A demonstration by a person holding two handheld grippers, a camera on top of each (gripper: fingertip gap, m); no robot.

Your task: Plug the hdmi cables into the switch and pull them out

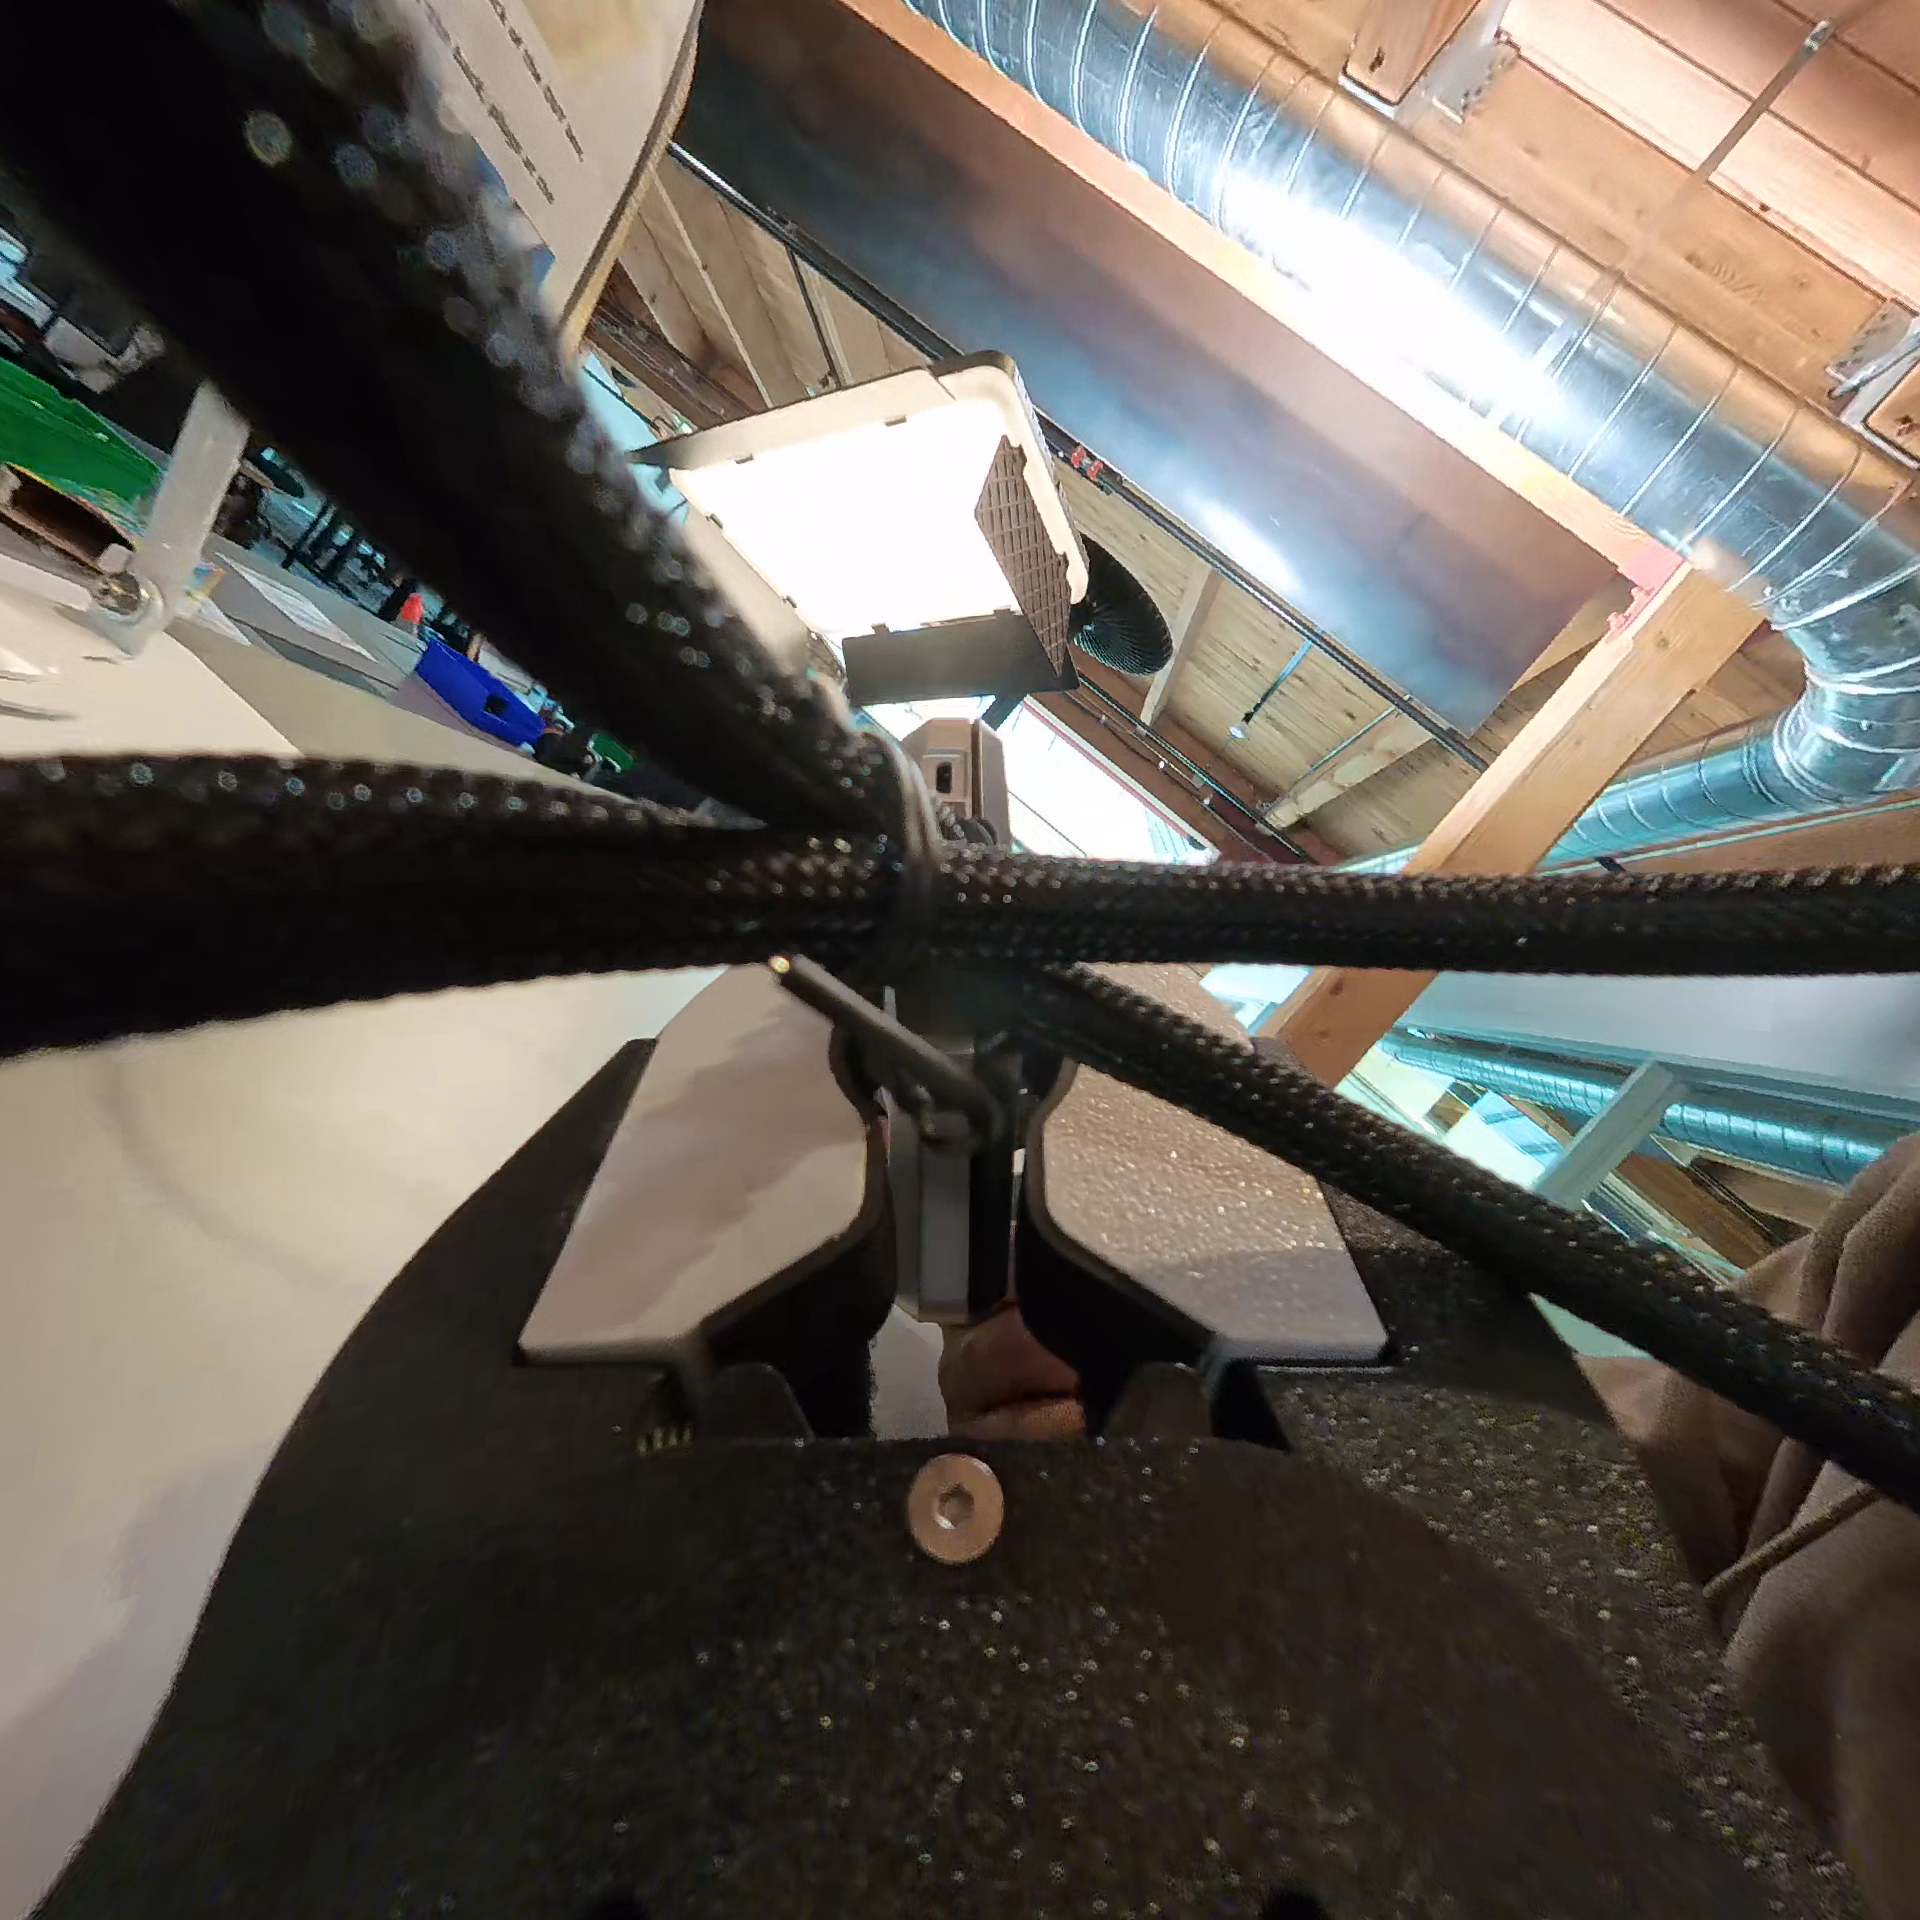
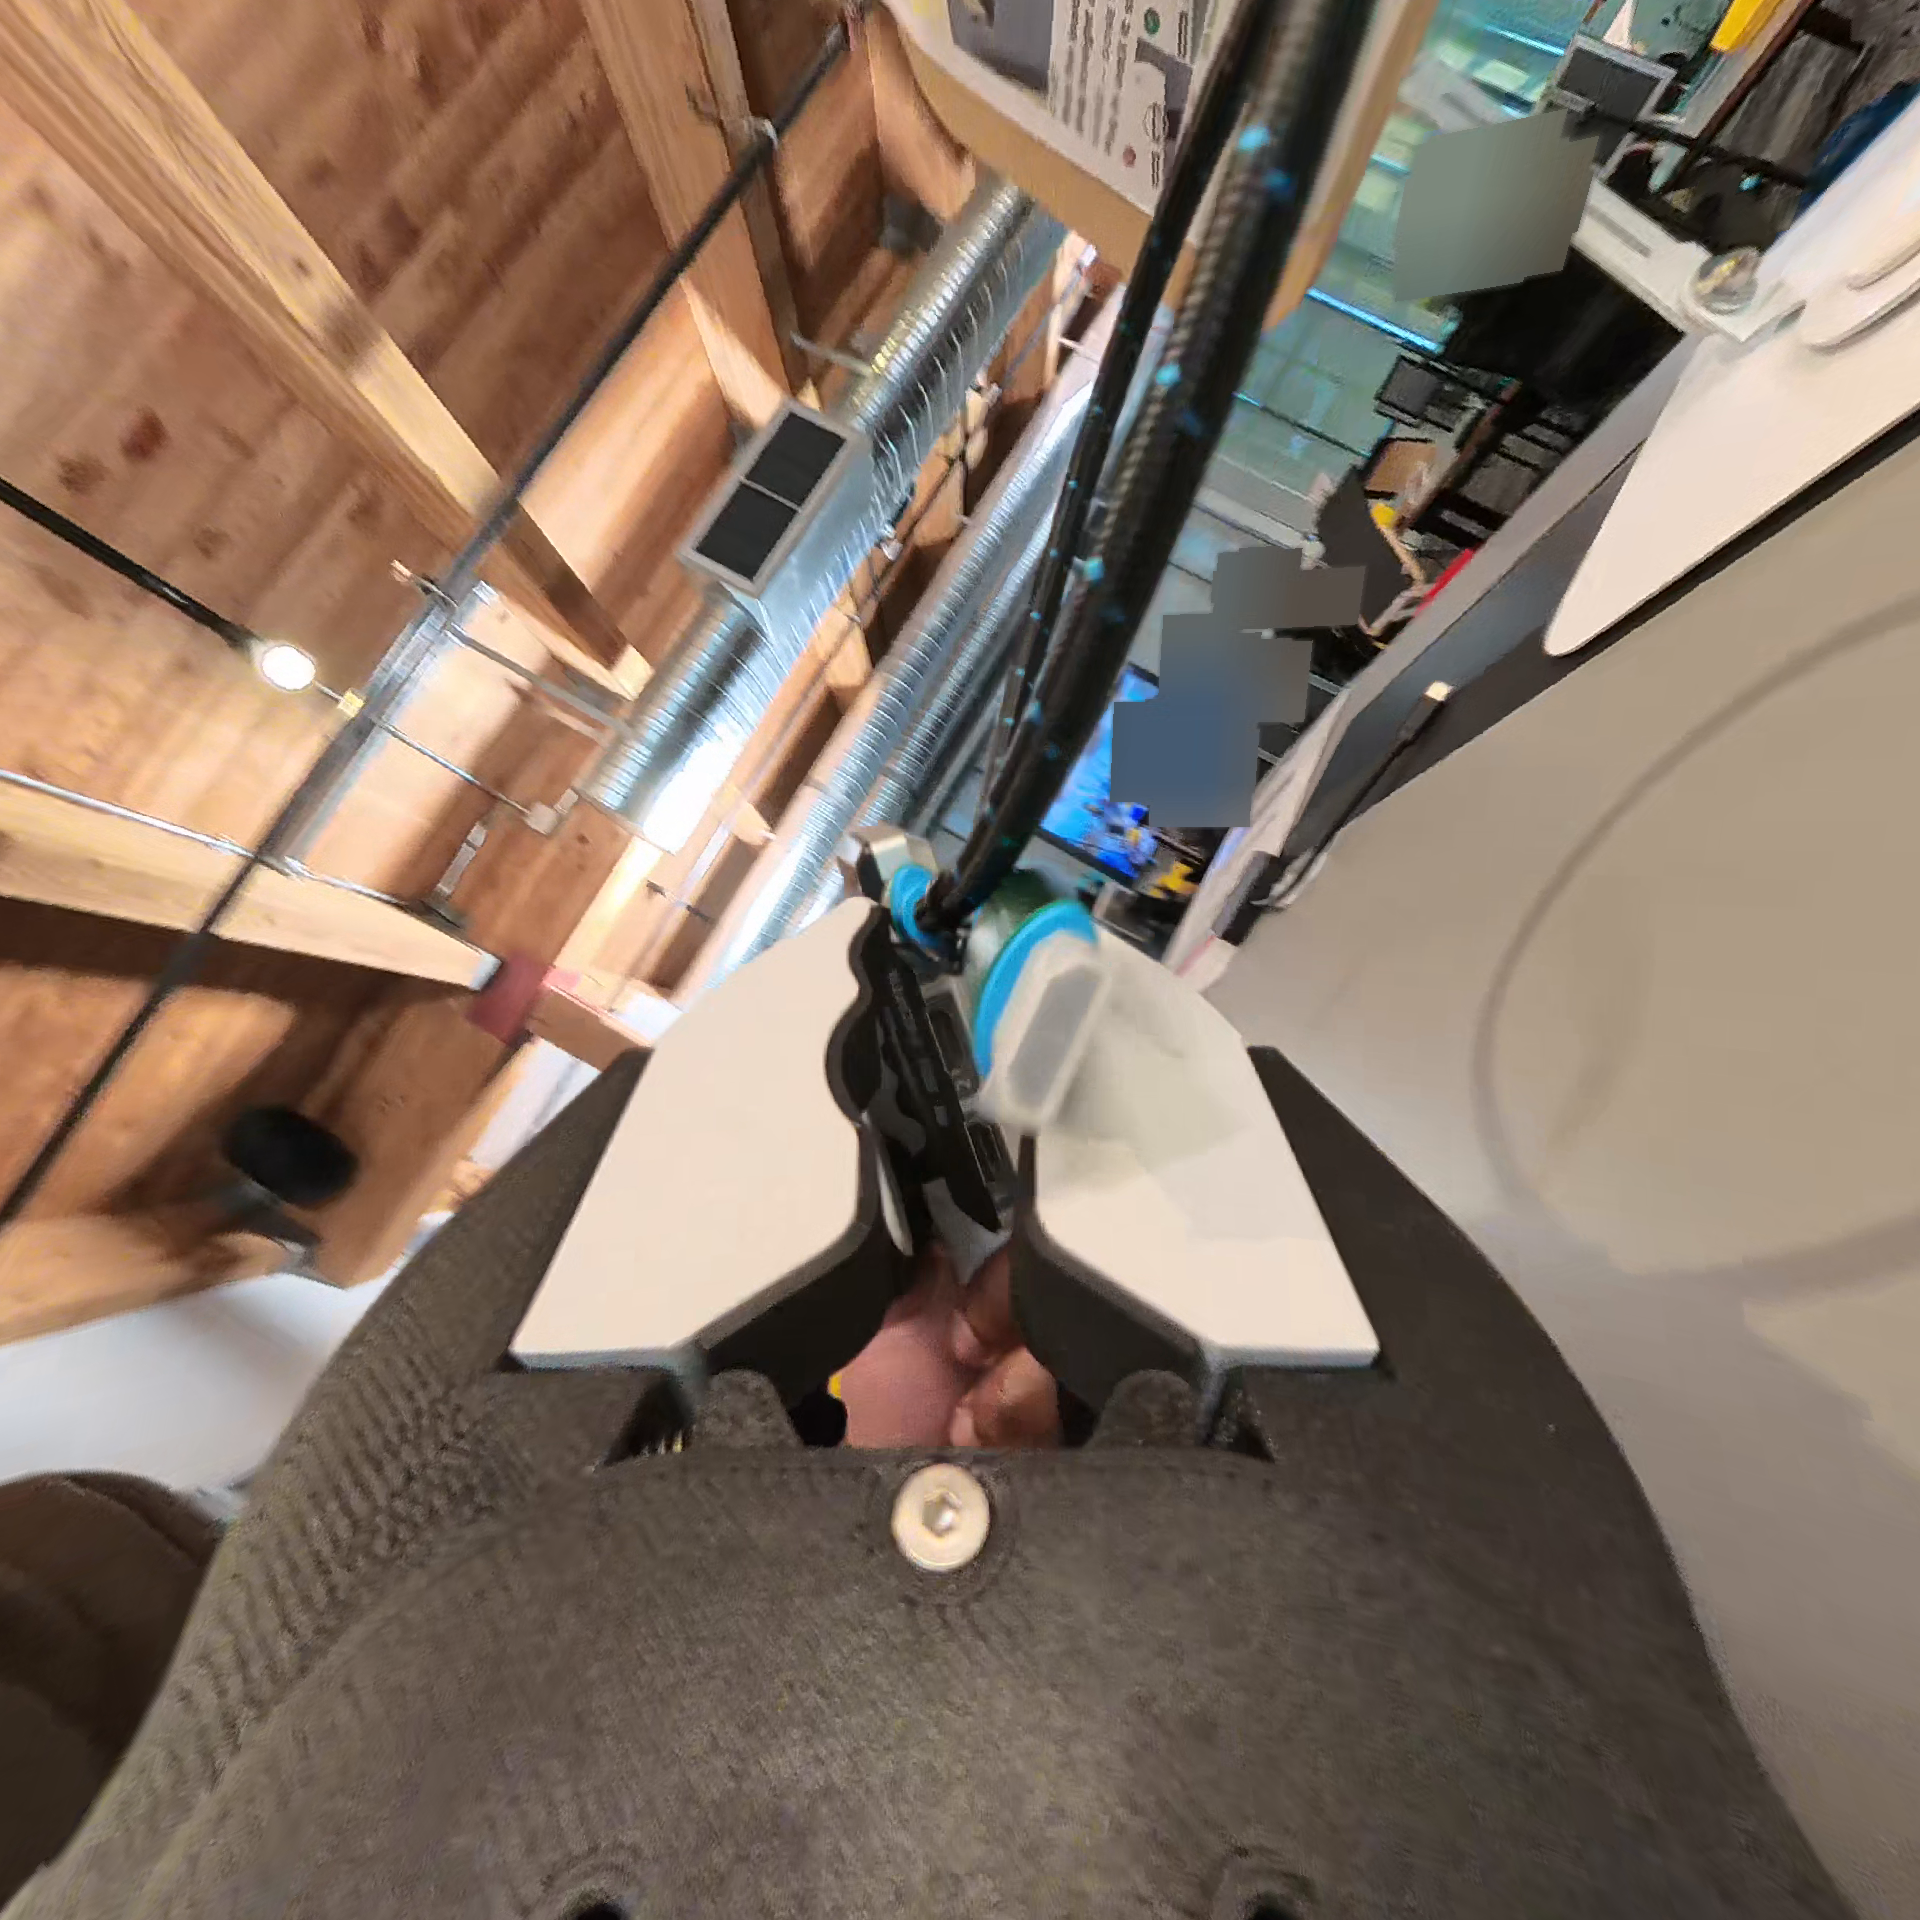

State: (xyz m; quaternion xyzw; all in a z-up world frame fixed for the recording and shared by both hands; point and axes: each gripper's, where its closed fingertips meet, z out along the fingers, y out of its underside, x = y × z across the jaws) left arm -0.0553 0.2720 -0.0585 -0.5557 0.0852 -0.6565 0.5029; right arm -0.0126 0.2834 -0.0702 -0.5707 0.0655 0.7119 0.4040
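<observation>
A knot of black braided cables [image 1: 1351, 914] crosses just ahead of the left tool [image 1: 951, 1091], which appears clenched on a grey bracket [image 1: 940, 1216] beneath them. The right tool [image 2: 940, 1039] grips a black fitting [image 2: 925, 1091] with blue discs [image 2: 1013, 966], cable-fed. A white counter [image 1: 208, 1195] lies beside, with silver ducts [image 1: 1558, 364] overhead.

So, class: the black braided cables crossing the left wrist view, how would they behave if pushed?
Probably flexible rather than floppy: the black braided cables run in fairly straight spans. They would likely move together, since a tie cinches them at one spot. The woven sleeve looks grippy, not slippery.
</observation>
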